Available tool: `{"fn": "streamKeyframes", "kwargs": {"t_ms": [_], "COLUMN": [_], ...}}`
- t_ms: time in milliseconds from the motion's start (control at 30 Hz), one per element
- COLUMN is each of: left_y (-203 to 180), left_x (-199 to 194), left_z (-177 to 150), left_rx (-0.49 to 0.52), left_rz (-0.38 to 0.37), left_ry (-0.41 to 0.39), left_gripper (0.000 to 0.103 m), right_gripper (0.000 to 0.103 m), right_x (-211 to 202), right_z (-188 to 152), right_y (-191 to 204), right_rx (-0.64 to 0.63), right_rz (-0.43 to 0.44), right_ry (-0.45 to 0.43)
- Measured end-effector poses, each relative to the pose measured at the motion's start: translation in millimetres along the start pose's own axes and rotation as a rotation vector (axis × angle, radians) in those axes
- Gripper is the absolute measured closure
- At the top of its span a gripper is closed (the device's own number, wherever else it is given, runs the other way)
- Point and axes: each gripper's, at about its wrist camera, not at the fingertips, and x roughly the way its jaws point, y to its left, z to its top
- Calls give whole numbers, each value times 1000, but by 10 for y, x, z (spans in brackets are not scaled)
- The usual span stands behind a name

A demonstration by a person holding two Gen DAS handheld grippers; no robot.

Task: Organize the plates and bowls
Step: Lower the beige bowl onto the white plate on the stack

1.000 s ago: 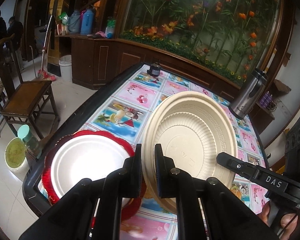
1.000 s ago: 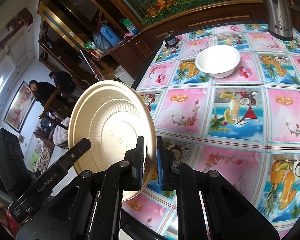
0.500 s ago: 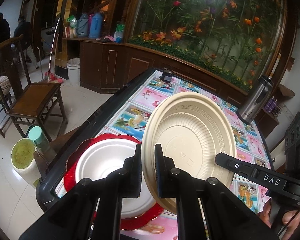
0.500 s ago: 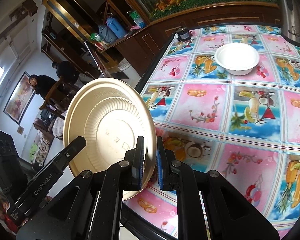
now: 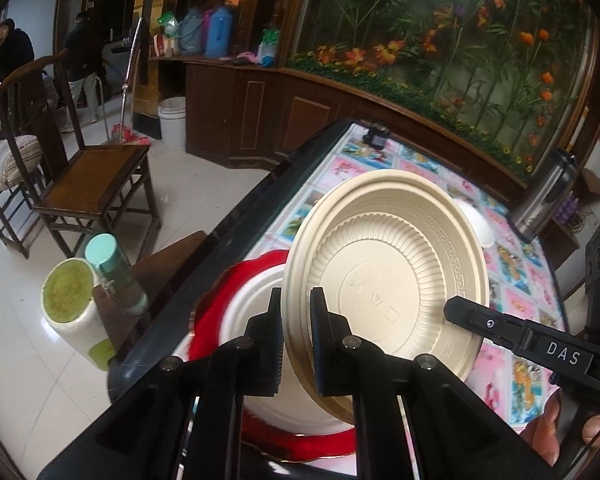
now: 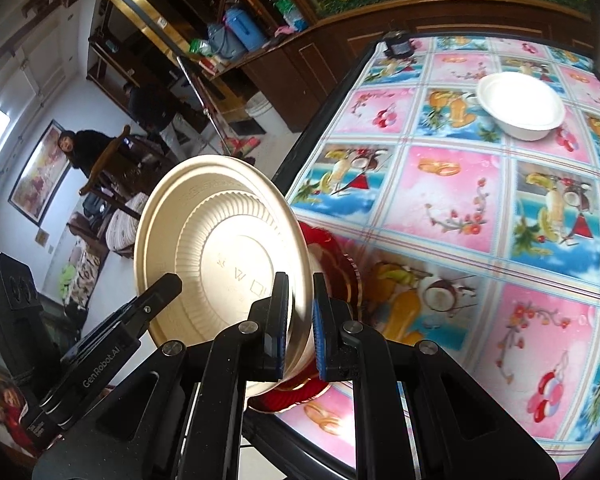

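**Beige plate held on edge over the stack**

Both the left hand-held gripper (image 5: pixel 296 334) and right hand-held gripper (image 6: pixel 300 320) were clamped on the beige plate (image 5: pixel 388 276), tilted upright, just above the white plate (image 5: pixel 252 304) on the red plate (image 5: pixel 240 280), lower centre, at the desk (image 6: pixel 480 208) edge.

Left wrist view looks along its tongs (image 5: pixel 296 344) toward the flower wall, right wrist view along its tongs (image 6: pixel 300 330) across the worktop (image 6: pixel 480 208), both close, sharing the tan plate (image 5: pixel 388 280).
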Motion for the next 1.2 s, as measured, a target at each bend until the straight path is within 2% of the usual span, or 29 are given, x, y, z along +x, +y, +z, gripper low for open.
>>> {"fn": "streamKeyframes", "kwargs": {"t_ms": [300, 433, 1200], "left_y": [250, 301, 263], "left_x": [247, 310, 325], "left_z": [-145, -187, -216], "left_rx": [-32, -43, 3], "left_rz": [7, 2, 33], "left_ry": [125, 152, 144], "left_gripper": [91, 91, 91], "right_gripper": [92, 92, 92], "right_x": [335, 409, 490], "right_z": [-82, -116, -139], "right_y": [88, 70, 8], "right_rx": [-20, -22, -18], "right_rz": [-12, -20, -48], "right_ry": [90, 112, 128]}}
